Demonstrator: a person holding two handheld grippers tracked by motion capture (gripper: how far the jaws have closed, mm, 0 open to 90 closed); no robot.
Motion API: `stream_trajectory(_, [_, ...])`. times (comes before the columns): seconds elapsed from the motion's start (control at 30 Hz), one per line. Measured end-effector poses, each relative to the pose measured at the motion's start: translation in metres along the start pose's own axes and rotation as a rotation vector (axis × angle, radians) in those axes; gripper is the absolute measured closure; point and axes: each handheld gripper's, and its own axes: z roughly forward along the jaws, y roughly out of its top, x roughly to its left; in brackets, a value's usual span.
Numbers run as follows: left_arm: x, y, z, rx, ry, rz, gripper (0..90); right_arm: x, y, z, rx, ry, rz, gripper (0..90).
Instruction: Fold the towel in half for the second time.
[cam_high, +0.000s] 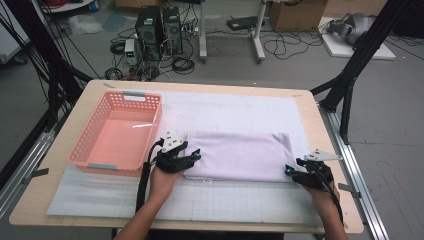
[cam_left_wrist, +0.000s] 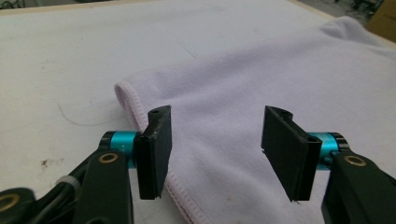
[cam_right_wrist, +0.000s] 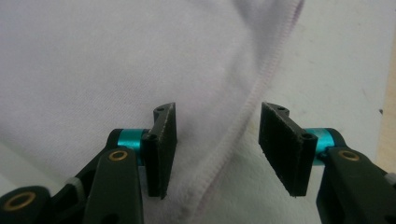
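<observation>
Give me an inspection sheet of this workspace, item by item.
Surface: wooden table covered by a white gridded mat.
Job's things: folded lilac towel lying flat on the mat; pink plastic basket to its left, nothing seen inside.
Clutter: nothing seen on the table.
Grippers: left gripper at the towel's left end, right gripper at its right end; both have jaws open over the hem, not pressing on it.
Cables: one trails from each gripper along the forearm.
Surroundings: computer towers, cable tangles and cardboard boxes on the floor beyond.
</observation>
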Motion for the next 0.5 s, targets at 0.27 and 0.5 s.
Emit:
stream_trajectory(0.27, [0.0,-0.002,-0.014,-0.041,-0.064,0.0,22.5,0.001,0.005,-0.019,-0.165,0.035,0.065,27.5])
stream_trajectory(0.5, [-0.008,-0.003,-0.019,-0.035,-0.061,0.026,18.4,0.002,0.004,-0.03,-0.218,-0.019,0.035,18.2])
